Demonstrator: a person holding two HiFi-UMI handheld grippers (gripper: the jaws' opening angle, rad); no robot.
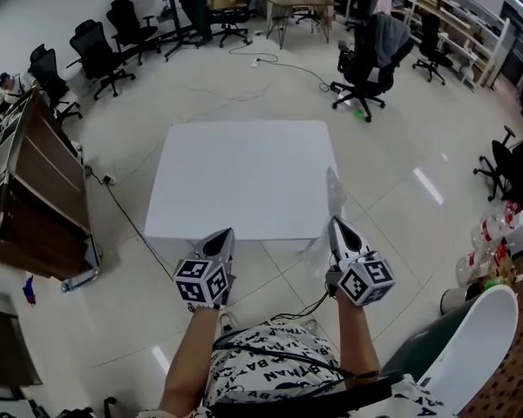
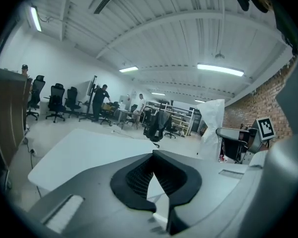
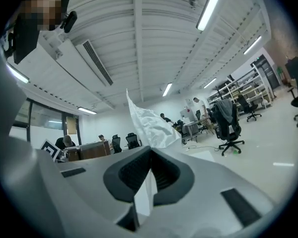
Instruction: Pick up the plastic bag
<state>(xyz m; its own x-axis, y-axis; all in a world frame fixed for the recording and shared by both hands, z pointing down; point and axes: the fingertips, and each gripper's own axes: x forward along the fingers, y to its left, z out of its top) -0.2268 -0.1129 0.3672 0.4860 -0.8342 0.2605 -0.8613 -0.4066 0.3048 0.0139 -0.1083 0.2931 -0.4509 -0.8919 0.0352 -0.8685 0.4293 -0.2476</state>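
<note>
Patterned shirt [image 1: 261, 355] up close. White table [image 1: 244, 181] sits just ahead of the left gripper [image 1: 226, 235] and right gripper [image 1: 336, 225], with an office chair [image 1: 370, 55] far beyond. The right one clamps the crinkly, translucent plastic bag [image 3: 151, 125], which pokes up past its tips. The left one's pinched on a white sliver of it.

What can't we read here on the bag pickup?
- Head view: crumpled clear plastic bag nearly vanishes against the floor; its lower end is hidden by the right gripper.
- Own view of left gripper: white sliver between the jaws; bag film or the white square table behind, cannot tell.
- Right gripper view: bag below the jaws hidden by the gripper body.
</note>
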